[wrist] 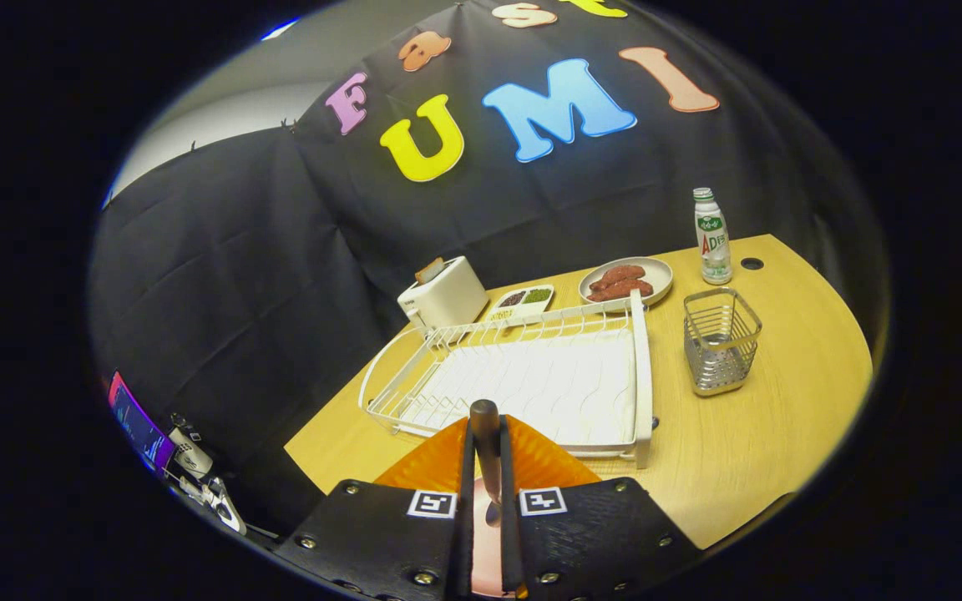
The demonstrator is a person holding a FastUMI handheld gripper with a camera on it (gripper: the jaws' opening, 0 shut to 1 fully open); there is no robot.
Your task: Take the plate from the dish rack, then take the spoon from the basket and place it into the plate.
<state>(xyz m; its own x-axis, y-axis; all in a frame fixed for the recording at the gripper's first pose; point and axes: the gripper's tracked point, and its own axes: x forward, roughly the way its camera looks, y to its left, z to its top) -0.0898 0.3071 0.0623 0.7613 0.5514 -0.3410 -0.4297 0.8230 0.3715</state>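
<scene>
Both fingers (529, 534) of my jaws (486, 492) pinch the spoon (485, 451), handle up | orange plate (439, 463) directly beneath on the table (748, 451) | white dish rack (531, 380) just beyond | wire basket (721, 340) beside its far corner.

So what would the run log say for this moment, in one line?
fingers: shut on brown-handled spoon | orange plate: beneath spoon, near white wire dish rack | metal wire basket: empty | step: placing spoon
</scene>
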